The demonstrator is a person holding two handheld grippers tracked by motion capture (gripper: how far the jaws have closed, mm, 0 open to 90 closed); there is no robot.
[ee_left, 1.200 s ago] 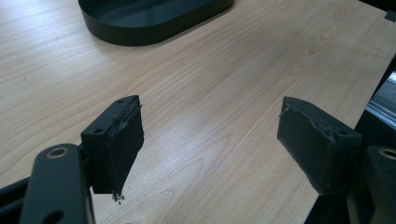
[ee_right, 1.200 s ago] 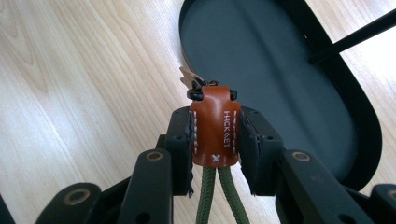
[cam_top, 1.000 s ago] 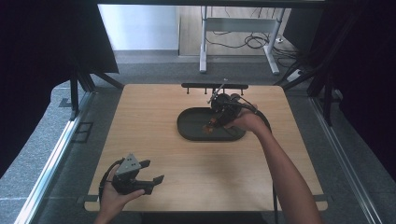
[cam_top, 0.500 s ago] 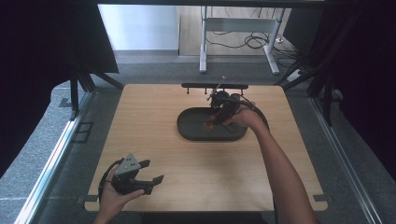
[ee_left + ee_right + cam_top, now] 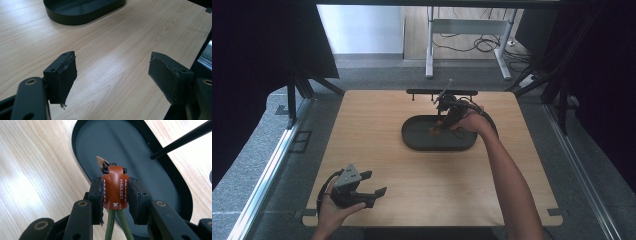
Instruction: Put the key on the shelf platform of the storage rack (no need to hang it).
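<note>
My right gripper point(image 5: 115, 195) is shut on a brown leather key pouch point(image 5: 115, 190) with white stitching and green cords hanging from its lower end. A small key tip pokes out at its far end. It hangs just above the dark oval tray point(image 5: 140, 157). From above, the right gripper point(image 5: 439, 127) points down over the tray point(image 5: 412, 142) at the table's middle back, the brown pouch point(image 5: 435, 129) a small speck at its tip. My left gripper point(image 5: 374, 185) rests near the front left edge, jaws wide apart. In its own view the left gripper point(image 5: 111, 75) has bare wood between its pads.
A black bar stand point(image 5: 442, 92) sits at the table's back edge just behind the tray; a thin black rod point(image 5: 180, 140) crosses the right gripper view. The wooden table point(image 5: 377, 125) ends close to the left hand at the front.
The right hand has shifted slightly toward the left and lower over the tray with the pouch. The left hand has stayed put.
</note>
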